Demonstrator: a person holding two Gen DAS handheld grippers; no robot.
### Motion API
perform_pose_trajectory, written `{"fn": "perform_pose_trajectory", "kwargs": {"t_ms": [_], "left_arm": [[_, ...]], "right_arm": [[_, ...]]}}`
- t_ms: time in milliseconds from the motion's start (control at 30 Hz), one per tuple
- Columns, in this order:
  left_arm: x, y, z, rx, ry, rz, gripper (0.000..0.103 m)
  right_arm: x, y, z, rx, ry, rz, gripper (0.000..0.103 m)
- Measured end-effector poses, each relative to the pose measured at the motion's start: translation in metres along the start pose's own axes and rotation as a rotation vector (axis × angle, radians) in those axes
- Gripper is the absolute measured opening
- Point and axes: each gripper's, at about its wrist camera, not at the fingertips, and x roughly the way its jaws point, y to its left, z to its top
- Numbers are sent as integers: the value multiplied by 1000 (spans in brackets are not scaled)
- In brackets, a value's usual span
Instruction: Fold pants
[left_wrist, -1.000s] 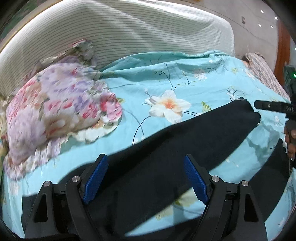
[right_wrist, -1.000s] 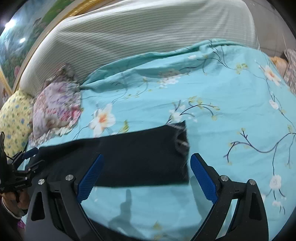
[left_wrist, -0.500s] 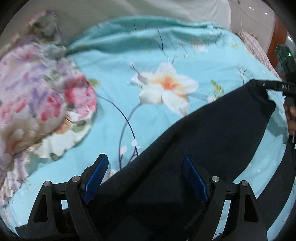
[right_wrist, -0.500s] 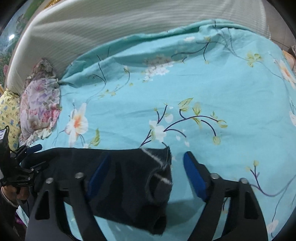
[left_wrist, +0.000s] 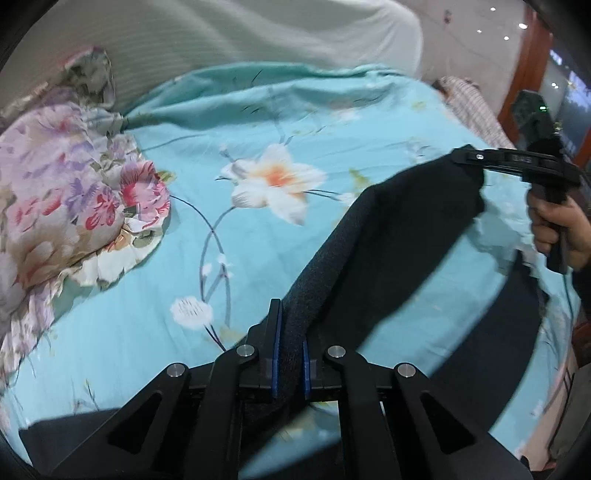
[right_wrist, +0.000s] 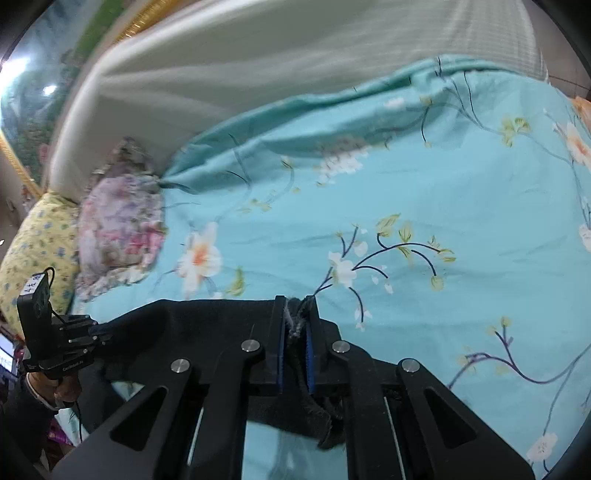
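Black pants (left_wrist: 399, 229) hang stretched between my two grippers, lifted above the turquoise floral bedspread (left_wrist: 258, 122). My left gripper (left_wrist: 290, 354) is shut on the pants' thick edge. My right gripper (right_wrist: 295, 347) is shut on the other end of the pants (right_wrist: 207, 328), with a bunch of fabric hanging below its fingers. In the left wrist view the right gripper (left_wrist: 472, 157) holds the far end at the right. In the right wrist view the left gripper (right_wrist: 99, 334) holds the far end at the left. More black fabric (left_wrist: 491, 332) lies lower right.
A pink floral pillow (left_wrist: 62, 192) lies at the left of the bed, with a yellow pillow (right_wrist: 40, 243) beyond it. A white striped headboard (right_wrist: 258, 62) runs along the back. A plaid cloth (left_wrist: 476, 107) lies at the bed's far right edge.
Both grippers have closed on the pants' ends and lifted them off the bedspread. They were open over the flat pants one second ago.
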Motion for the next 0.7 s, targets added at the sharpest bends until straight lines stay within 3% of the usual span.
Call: {"fn": "perform_pose_trajectory", "kwargs": {"t_ms": [333,700], "left_arm": [[-52,-47,-57,-28,-47,-72,6],[-66,-76,-114,-40,-38,-104,6]], "right_arm": [[-57,-4,-45,-57,-47,122,9],[-101,-4,-116,-104,-36,153,9]]}}
